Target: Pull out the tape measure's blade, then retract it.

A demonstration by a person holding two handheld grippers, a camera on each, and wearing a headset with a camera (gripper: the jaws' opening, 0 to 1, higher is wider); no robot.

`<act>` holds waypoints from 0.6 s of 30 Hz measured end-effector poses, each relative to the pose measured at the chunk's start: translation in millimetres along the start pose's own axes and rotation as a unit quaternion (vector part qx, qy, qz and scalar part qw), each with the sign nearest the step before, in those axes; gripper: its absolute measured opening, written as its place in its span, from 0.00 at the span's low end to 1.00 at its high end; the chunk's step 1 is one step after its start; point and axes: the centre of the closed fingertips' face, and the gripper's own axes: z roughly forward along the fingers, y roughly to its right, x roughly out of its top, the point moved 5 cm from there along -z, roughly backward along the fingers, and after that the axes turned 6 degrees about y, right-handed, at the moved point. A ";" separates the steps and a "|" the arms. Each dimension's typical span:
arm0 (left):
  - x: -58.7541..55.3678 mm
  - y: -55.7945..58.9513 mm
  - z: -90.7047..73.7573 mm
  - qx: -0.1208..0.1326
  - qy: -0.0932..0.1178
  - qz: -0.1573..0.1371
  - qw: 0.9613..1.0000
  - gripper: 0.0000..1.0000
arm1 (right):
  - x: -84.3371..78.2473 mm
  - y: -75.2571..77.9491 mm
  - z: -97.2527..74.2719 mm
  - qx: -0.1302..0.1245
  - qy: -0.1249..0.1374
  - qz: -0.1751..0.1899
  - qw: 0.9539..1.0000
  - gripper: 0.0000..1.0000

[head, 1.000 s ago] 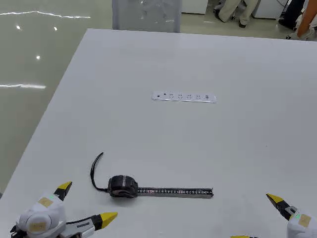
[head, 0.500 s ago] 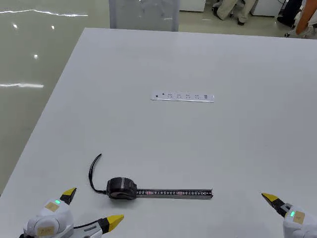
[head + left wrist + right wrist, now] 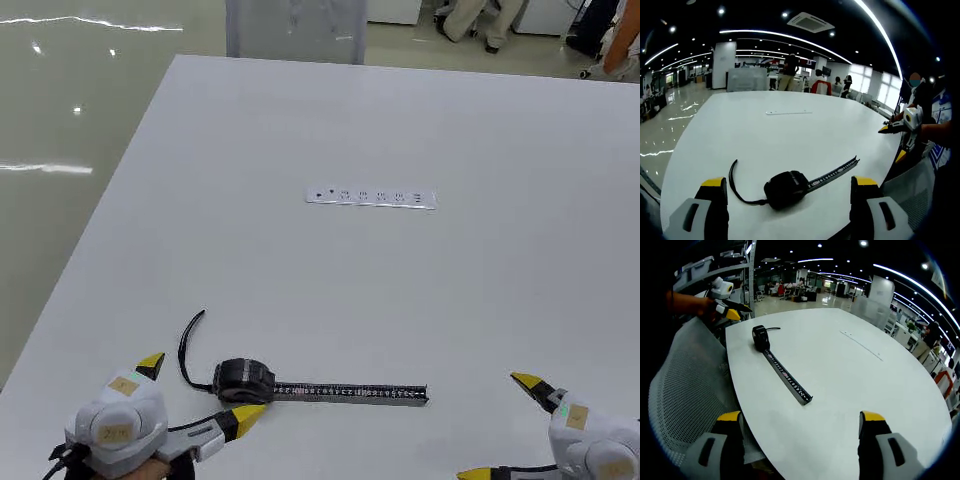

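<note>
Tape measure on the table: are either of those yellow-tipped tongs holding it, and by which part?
Nothing is held. The left tongs and right tongs both stand open, and the tape measure lies free on the table, blade out.

Matt white table (image 3: 400, 290), glossy black tape measure (image 3: 245, 379)

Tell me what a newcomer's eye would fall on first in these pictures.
A black tape measure lies near the front edge of the white table, its blade pulled out to the right. The open left gripper is close beside it; the open right gripper hangs apart, past the blade's tip.
</note>
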 end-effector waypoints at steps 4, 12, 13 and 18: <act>-6.5 0.3 6.7 0.019 0.001 -0.060 0.998 0.99 | 32.7 -2.2 -0.1 0.011 0.007 -0.027 1.000 0.97; -14.2 -1.0 15.3 0.101 0.003 0.005 0.995 0.99 | 36.6 -5.2 20.6 0.075 -0.061 -0.094 0.991 0.95; -14.1 2.6 17.9 0.100 0.008 0.004 0.995 1.00 | 34.8 -5.2 24.2 0.081 -0.068 -0.105 0.989 0.95; -21.4 13.7 33.8 0.097 0.006 -0.017 0.995 1.00 | 35.2 -4.3 44.1 0.104 -0.080 -0.110 0.985 0.92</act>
